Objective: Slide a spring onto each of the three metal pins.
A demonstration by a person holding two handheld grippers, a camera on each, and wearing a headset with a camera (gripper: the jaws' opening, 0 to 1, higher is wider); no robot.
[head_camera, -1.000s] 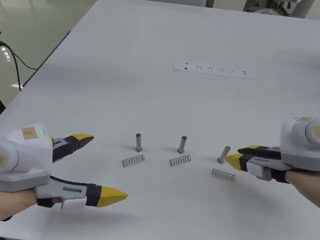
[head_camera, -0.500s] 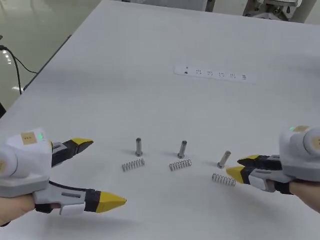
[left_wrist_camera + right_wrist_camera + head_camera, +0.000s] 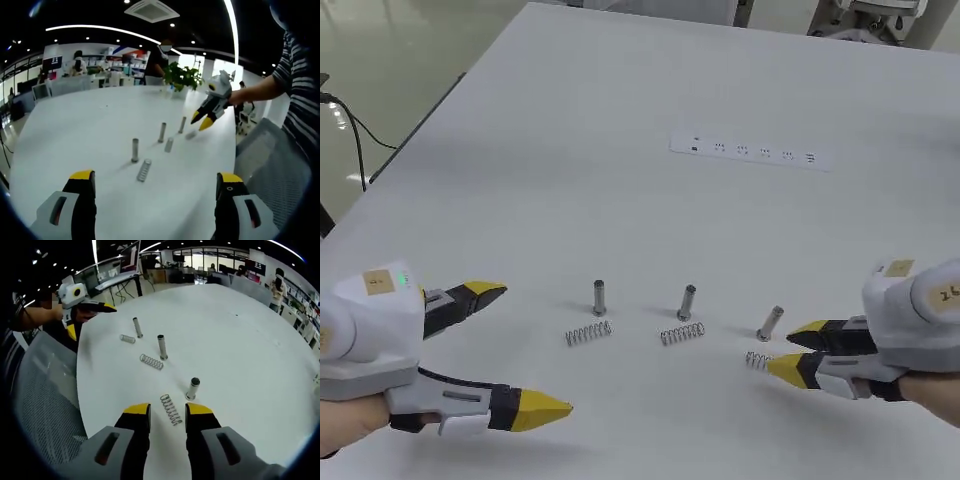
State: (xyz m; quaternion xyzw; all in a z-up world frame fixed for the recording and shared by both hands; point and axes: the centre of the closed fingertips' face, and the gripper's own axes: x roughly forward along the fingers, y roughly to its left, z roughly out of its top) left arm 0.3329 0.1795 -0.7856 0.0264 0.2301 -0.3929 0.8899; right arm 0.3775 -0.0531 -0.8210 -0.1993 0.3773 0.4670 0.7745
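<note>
Three short metal pins stand in a row on the white table: left pin (image 3: 599,297), middle pin (image 3: 687,302), and right pin (image 3: 770,323), which leans. A spring lies in front of each: left spring (image 3: 587,333), middle spring (image 3: 681,333), right spring (image 3: 756,360). My right gripper (image 3: 795,348) is open, its yellow tips either side of the right spring's end. In the right gripper view that spring (image 3: 171,409) lies between the jaws, the leaning pin (image 3: 193,388) just beyond. My left gripper (image 3: 515,348) is wide open and holds nothing, left of the row.
A white power strip (image 3: 750,152) lies flat farther back on the table. The table's left edge (image 3: 430,110) drops to the floor. In the left gripper view, the right gripper (image 3: 205,120) hangs over the far end of the row.
My right gripper has come down from beside the right pin to the right spring, its tips now around the spring's end. The left gripper has hardly moved. The camera shifted a little.
</note>
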